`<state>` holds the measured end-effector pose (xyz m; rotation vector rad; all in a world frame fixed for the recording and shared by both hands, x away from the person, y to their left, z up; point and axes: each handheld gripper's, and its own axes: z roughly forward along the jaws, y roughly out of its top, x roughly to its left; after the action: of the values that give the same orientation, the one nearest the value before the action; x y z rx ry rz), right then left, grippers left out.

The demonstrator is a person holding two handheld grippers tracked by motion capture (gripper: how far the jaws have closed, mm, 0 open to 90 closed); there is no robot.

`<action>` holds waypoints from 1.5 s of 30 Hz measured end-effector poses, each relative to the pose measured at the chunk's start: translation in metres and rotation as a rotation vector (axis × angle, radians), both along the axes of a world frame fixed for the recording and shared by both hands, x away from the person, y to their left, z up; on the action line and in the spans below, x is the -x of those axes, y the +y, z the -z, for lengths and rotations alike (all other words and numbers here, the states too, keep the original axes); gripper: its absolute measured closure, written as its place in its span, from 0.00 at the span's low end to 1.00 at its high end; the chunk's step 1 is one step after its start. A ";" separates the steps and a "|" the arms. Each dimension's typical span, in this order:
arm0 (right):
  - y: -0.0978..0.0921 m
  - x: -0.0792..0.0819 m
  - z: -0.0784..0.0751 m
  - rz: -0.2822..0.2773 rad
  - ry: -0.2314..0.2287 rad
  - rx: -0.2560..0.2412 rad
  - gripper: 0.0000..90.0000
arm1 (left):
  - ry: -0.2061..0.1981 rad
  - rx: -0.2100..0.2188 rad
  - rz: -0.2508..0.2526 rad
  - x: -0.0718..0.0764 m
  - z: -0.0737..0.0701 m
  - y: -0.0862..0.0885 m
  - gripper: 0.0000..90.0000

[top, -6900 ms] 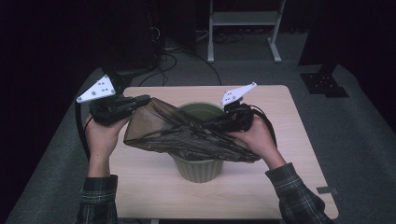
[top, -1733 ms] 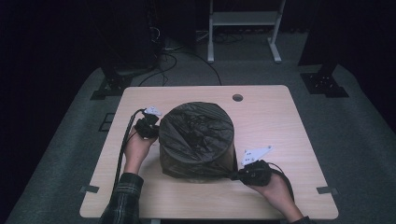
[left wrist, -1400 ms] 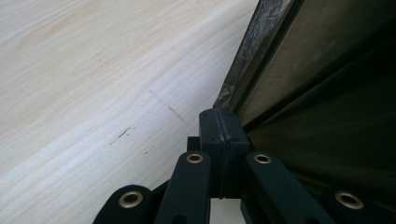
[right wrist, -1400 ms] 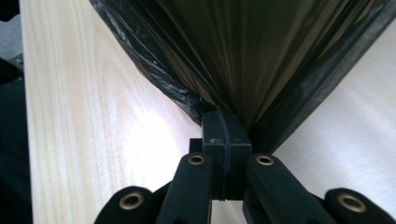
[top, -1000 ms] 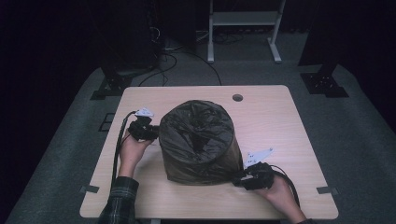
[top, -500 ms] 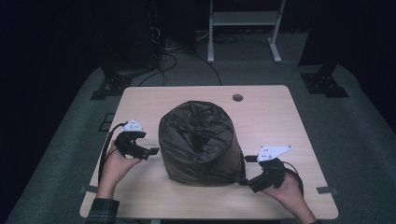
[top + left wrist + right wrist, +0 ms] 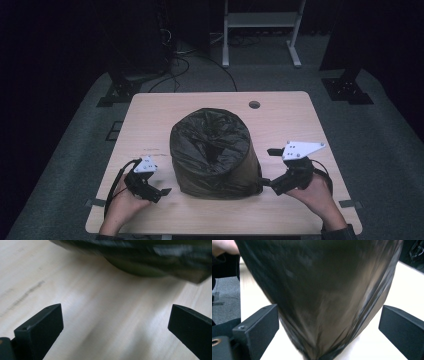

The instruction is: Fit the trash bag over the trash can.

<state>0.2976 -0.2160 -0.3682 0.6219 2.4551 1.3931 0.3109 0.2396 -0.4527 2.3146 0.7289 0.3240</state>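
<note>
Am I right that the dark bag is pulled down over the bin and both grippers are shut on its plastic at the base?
Not quite: the bag does cover the bin, but the left gripper and right gripper are open, as each gripper view shows.

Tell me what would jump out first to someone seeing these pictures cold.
The dark plastic bag pulled down over a round bin stands in the middle of the wooden table, a bulky shiny lump against pale wood. Flanking it near the table's front edge are the left gripper and the right gripper, each in a hand, both with jaws spread wide and holding nothing. In the right gripper view the bag looms right in front of the jaws.
</note>
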 end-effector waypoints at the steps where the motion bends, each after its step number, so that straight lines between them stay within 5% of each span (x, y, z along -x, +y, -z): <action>1: 0.001 -0.002 -0.007 -0.004 -0.010 0.000 0.02 | 0.001 -0.005 0.004 0.001 0.002 0.000 0.00; 12: 0.029 -0.032 -0.058 -0.055 -0.015 -0.016 0.02 | 0.025 -0.047 0.052 0.004 0.021 -0.007 0.00; 20: 0.076 -0.054 -0.081 -0.088 -0.021 0.037 0.02 | 0.026 -0.004 0.063 0.004 0.025 -0.007 0.00; 31: 0.132 -0.084 -0.082 -0.095 0.042 0.137 0.02 | -0.005 0.045 0.081 0.005 0.030 -0.007 0.00; 39: 0.154 -0.092 -0.069 -0.077 0.067 0.344 0.04 | -0.009 0.052 0.086 0.005 0.031 -0.007 0.00; 42: 0.154 -0.092 -0.069 -0.096 0.095 0.352 0.06 | -0.011 0.055 0.087 0.005 0.031 -0.007 0.00; 45: 0.157 -0.091 -0.063 -0.108 0.124 0.420 0.06 | -0.011 0.055 0.087 0.005 0.031 -0.008 0.00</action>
<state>0.3881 -0.0586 -0.3047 0.4950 2.7961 0.8458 0.3059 0.2320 -0.4836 2.2828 0.6225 0.2737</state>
